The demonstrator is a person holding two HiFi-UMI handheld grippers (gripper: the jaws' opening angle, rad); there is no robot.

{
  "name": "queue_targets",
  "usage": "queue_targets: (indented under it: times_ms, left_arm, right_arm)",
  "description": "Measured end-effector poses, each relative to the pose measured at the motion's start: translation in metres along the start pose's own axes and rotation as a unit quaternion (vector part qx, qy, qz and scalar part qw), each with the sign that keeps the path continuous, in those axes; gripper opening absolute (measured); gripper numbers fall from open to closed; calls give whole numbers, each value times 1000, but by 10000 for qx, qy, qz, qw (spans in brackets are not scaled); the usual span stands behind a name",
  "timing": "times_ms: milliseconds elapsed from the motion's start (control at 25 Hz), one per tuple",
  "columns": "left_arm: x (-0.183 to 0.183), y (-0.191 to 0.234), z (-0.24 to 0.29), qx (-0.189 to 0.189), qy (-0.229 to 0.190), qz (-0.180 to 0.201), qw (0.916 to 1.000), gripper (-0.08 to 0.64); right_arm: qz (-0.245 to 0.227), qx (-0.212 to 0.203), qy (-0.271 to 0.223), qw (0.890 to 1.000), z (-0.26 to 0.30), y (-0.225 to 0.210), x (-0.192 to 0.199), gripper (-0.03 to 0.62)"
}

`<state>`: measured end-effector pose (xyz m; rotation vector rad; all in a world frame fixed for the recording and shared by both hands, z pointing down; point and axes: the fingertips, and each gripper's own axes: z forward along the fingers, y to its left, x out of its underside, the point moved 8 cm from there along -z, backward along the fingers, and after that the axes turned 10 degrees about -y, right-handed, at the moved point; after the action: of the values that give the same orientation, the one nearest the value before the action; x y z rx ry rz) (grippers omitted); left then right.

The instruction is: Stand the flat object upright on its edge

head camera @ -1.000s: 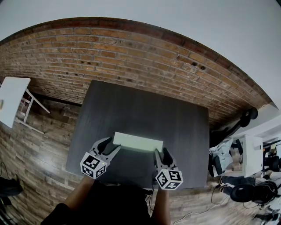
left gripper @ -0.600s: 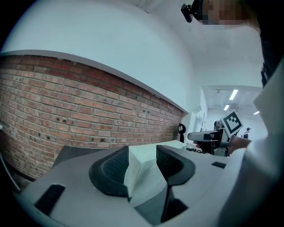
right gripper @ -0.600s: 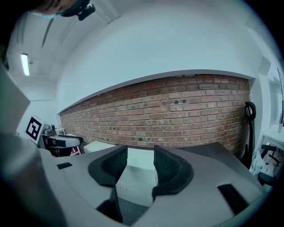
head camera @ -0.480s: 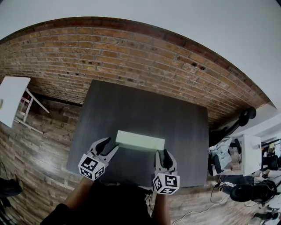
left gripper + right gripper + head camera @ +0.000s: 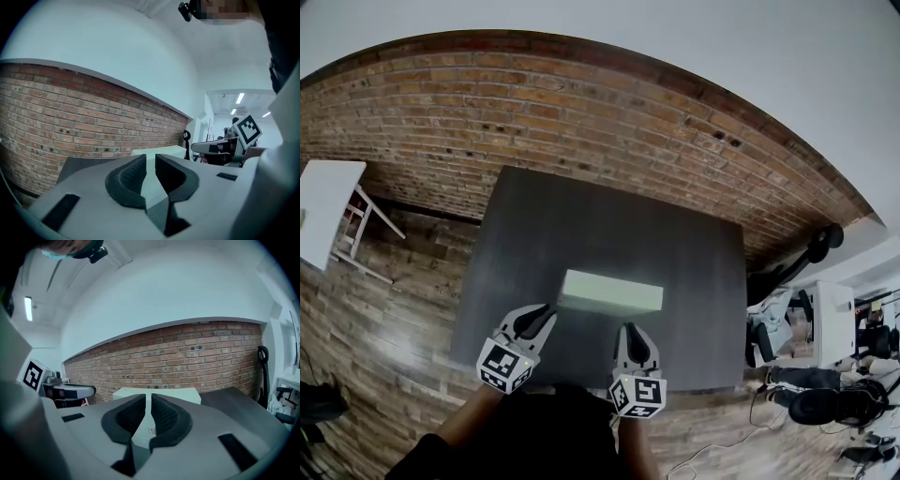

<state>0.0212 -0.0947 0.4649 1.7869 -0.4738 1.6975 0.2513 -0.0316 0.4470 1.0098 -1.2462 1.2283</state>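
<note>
A flat pale green board [image 5: 609, 292] lies across the near half of the dark table [image 5: 581, 225], its near long edge raised off the top. My left gripper [image 5: 546, 313] is at the board's near left corner and my right gripper [image 5: 628, 331] at its near edge right of centre. In the left gripper view the board [image 5: 168, 150] runs between the closing jaws of the left gripper [image 5: 150, 161], which pinch it. The right gripper view shows the same: the jaws of the right gripper [image 5: 148, 401] are closing, pressed on the board [image 5: 159, 393].
A brick wall [image 5: 581, 112] stands behind the table. A white side table [image 5: 328, 211] stands on the wood floor at the left. A white desk [image 5: 830, 328] and office chairs crowd the right. The table's near edge is just under my grippers.
Both grippers' jaws have gone from wide open to pinched on the board's near edge. That edge has lifted, so the board looks tilted up. The right gripper has shifted left.
</note>
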Motion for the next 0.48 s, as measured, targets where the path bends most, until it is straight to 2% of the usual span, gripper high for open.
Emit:
queue_targets:
  times_ms: [320,480]
  left_arm:
    - [5,-14,-18,143,-148,118,9997,55]
    - [12,-24,-21,226,-190,47,9996,54]
  right_arm:
    - [-31,129,-59,9999,-19,35,13,32]
    - [85,218,-86,9997,-29,42,18,28]
